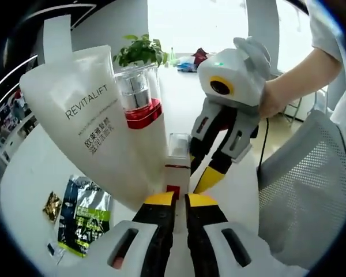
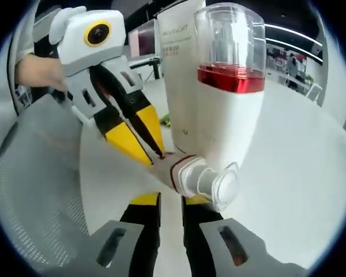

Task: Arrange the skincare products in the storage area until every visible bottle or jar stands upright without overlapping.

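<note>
- Progress: early to mid by my read, neither product is standing free yet
- Large white REVITALIFT squeeze tube with red-rimmed cap [image 1: 83, 115] is cap end near and flat crimped end far, leaning left in the left gripper view; I can't tell whether the cap touches the round white table [image 1: 23, 173]
- Left gripper [image 1: 181, 201]: jaws narrow, yellow tips pinched at the tube's cap end; the right gripper view shows its tips [image 2: 153, 151] meeting on the red rim, so I judge it's holding the tube
- White bottle with clear dome and red band [image 2: 228, 86] sits just right of the tube and touches or overlaps it; dome far, small clear cap near
- Right gripper [image 2: 171, 200]: jaws narrow, with the bottle's clear cap just past the right tip; can't tell if it grips the cap or only sits beside it
- Left gripper view has the right gripper [image 1: 199, 168] coming in from the right, tips by that clear cap
- Left to do: separate the two, stand each on its own, release
- Green-and-black foil sachet [image 1: 83, 213] and a small gold packet [image 1: 52, 205] lie flat at near left; neither is a bottle or jar
- Bottle looks rigid and glossy, while the tube is soft and top-heavy, likely to tip
- Grey mesh chair back [image 1: 305, 190] at right, off the table
</note>
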A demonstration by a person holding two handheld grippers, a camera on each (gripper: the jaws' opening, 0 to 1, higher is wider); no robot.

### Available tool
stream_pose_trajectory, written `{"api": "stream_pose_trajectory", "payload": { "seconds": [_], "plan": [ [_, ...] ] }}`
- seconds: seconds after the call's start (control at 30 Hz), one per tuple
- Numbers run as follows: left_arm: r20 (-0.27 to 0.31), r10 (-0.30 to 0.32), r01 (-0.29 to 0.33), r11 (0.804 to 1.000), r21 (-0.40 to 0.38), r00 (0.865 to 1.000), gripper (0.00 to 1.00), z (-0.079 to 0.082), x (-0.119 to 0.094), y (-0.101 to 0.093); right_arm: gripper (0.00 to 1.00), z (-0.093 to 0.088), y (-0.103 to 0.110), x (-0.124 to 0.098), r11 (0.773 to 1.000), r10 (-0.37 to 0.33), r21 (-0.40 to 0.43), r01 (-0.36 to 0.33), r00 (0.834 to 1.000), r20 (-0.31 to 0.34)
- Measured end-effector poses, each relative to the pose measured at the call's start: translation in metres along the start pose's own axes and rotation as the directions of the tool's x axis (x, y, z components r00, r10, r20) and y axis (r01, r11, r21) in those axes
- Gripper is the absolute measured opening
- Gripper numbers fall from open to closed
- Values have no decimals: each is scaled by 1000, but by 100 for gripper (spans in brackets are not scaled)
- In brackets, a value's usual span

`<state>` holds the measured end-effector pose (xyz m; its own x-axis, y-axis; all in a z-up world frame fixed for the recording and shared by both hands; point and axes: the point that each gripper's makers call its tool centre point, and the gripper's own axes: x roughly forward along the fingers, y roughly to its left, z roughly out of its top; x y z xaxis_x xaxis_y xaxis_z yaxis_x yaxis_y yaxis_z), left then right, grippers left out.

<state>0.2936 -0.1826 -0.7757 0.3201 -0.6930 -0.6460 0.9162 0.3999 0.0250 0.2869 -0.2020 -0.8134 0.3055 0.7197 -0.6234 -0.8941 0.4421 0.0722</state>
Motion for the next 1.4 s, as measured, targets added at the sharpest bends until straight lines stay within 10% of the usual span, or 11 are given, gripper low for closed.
{"api": "stream_pose_trajectory", "payload": {
  "seconds": [0.5, 0.77, 1.4],
  "plan": [
    [-19, -23, 23, 1000, 3, 1000, 11, -7, 1, -5, 14, -13, 6, -4, 998, 3, 55, -2, 1000, -10],
    [-60, 86, -79, 990, 112, 994, 16, -14, -5, 15, 15, -12, 7, -8, 991, -20, 131, 16, 999, 31],
    [-185, 27, 9, 981, 192, 982, 24, -26, 12, 7, 17, -24, 11, -37, 973, -102, 211, 91, 994, 41]
  ]
}}
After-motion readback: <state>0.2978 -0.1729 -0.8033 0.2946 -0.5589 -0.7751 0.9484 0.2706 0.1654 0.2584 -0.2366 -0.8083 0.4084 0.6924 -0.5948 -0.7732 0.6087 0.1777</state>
